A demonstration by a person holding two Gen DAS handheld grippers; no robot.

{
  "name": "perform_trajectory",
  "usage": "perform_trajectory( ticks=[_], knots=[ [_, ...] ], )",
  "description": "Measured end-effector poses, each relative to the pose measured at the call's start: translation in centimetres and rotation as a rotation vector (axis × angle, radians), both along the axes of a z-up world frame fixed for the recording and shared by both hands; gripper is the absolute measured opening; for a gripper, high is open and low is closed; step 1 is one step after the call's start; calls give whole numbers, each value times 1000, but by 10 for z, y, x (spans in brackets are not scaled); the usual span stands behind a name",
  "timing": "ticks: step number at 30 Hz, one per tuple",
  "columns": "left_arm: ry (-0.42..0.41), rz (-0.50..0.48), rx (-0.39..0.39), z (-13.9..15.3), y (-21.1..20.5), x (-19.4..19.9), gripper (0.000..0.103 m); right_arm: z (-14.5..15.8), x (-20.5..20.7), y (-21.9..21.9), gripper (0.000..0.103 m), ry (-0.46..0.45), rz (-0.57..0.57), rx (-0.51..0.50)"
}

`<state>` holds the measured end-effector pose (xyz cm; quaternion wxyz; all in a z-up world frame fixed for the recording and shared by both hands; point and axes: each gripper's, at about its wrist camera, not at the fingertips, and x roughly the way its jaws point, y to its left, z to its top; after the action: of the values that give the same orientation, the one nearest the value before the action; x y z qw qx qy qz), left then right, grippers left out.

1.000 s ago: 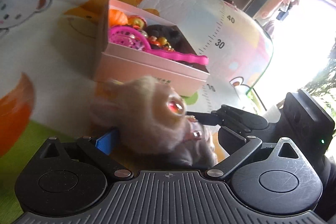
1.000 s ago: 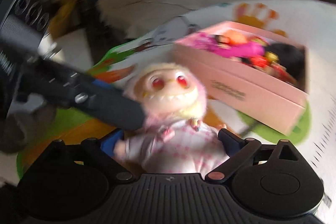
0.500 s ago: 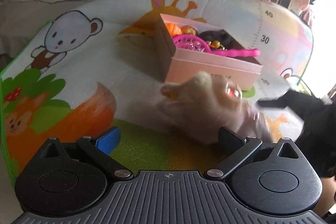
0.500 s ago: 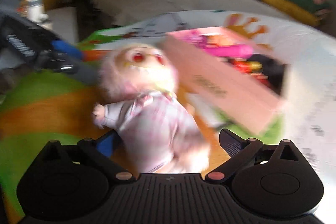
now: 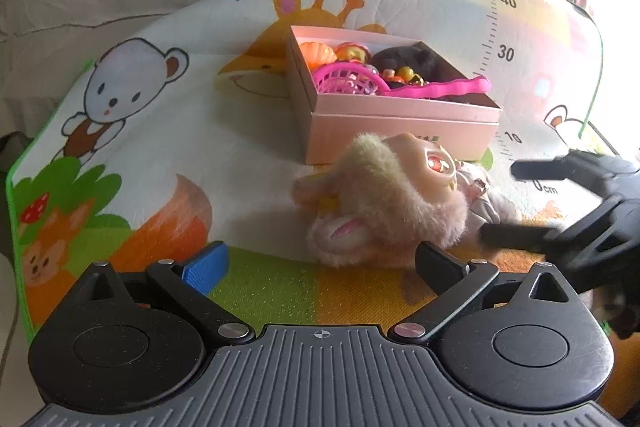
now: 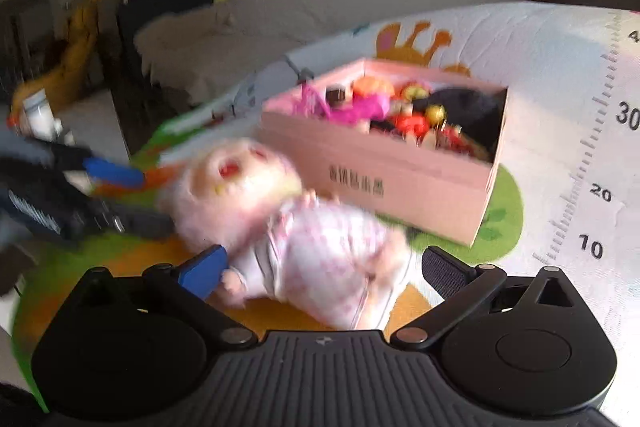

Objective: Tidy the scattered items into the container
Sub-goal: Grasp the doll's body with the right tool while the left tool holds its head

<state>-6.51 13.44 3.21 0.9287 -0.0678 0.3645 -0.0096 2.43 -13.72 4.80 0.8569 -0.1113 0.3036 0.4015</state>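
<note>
Over on the left the left gripper (image 5: 320,259) has its fingers spread wide with nothing between them, hanging just short of the doll's (image 5: 384,199) furry head. The doll is lying on its back on the play mat (image 5: 160,131), right in front of the pink box (image 5: 400,131), close enough that its head looks to be nearly against the front wall. The box is already pretty full: a pink net toy (image 5: 348,81), an orange ball, some dark fluffy thing.

On the right, the right gripper (image 6: 320,267) is also spread wide, one finger on each side of the doll's checked body, not pinching it yet as far as I can tell (that view is blurry).

If it were me, I'd close the right one around the torso, not the squishy head, lift clear of the box wall, then drop it on top of the pile.
</note>
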Motion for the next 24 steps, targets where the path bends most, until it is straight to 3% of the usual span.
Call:
perform_trajectory(
  ticks=[6,11,19,24],
  knots=[
    [-24,-39,-134,7,5,10,102,-7,-7,-1,103,-6,17,-32],
    [-2,-83,-151,1,-6,32,102,0,-2,-7,103,-9,8,-20],
    [30,-87,-146,-9,-7,49,102,-9,32,-3,103,182,-30,52],
    [27,-90,-149,-10,-4,49,101,-12,30,12,103,145,-53,0]
  ],
)
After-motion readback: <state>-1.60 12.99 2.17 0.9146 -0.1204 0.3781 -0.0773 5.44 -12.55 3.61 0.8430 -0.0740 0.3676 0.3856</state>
